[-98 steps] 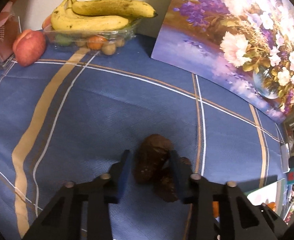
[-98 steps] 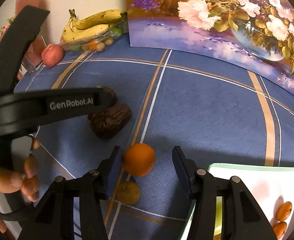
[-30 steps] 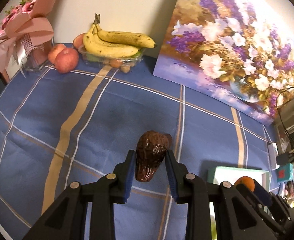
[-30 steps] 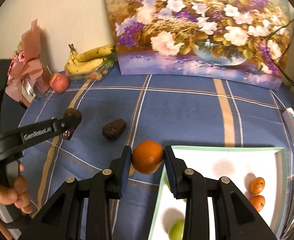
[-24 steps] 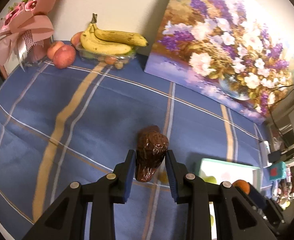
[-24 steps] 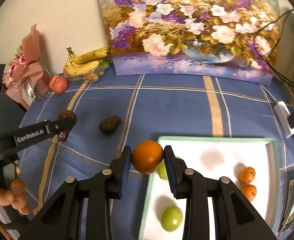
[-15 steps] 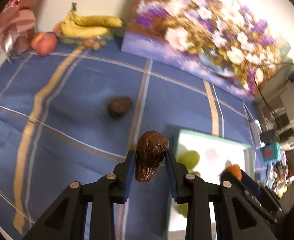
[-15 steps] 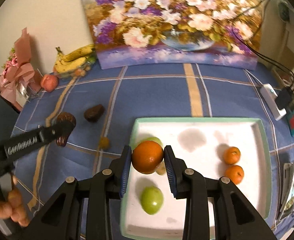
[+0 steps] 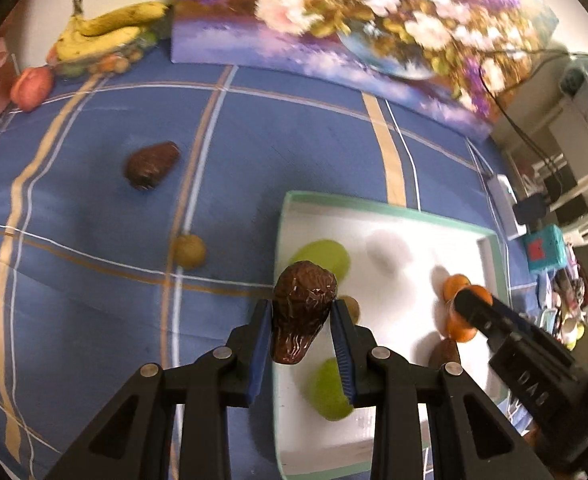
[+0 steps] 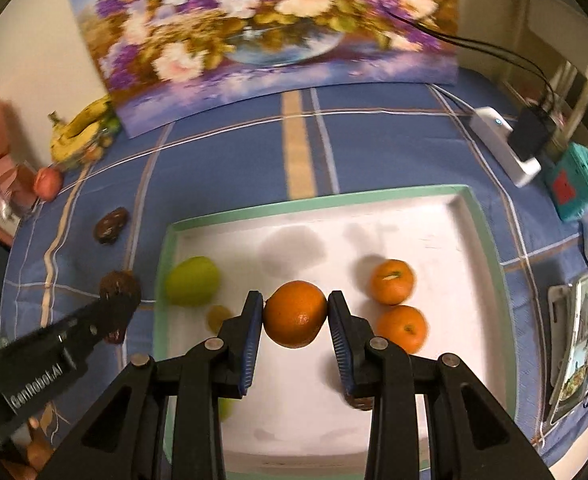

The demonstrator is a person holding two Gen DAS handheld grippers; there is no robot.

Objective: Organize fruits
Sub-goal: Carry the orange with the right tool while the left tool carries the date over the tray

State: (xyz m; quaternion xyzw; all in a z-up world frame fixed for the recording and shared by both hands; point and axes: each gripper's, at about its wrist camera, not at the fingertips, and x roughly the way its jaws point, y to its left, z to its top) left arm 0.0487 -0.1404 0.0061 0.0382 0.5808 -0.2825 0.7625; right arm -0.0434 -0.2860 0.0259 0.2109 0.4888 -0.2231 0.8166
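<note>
My left gripper (image 9: 302, 330) is shut on a dark brown wrinkled fruit (image 9: 302, 314), held above the left edge of the white tray (image 9: 390, 210). My right gripper (image 10: 296, 320) is shut on an orange (image 10: 296, 314), held over the middle of the tray (image 10: 314, 202). On the tray lie two small oranges (image 10: 392, 282), green fruits (image 10: 191, 280) and a small yellowish fruit (image 10: 218, 316). A second brown fruit (image 9: 149, 165) and a small yellow-brown fruit (image 9: 189, 251) lie on the blue cloth left of the tray.
A flower painting (image 10: 261, 28) leans on the back wall. Bananas (image 9: 105, 32) on a clear box and an apple (image 9: 31, 86) are at the back left. A power strip (image 10: 502, 144), a teal box (image 10: 576, 184) and cables sit right of the tray.
Both grippers have moved right, holding their fruit. The left now hangs at the tray's left edge, the right over the tray's middle near the two small oranges.
</note>
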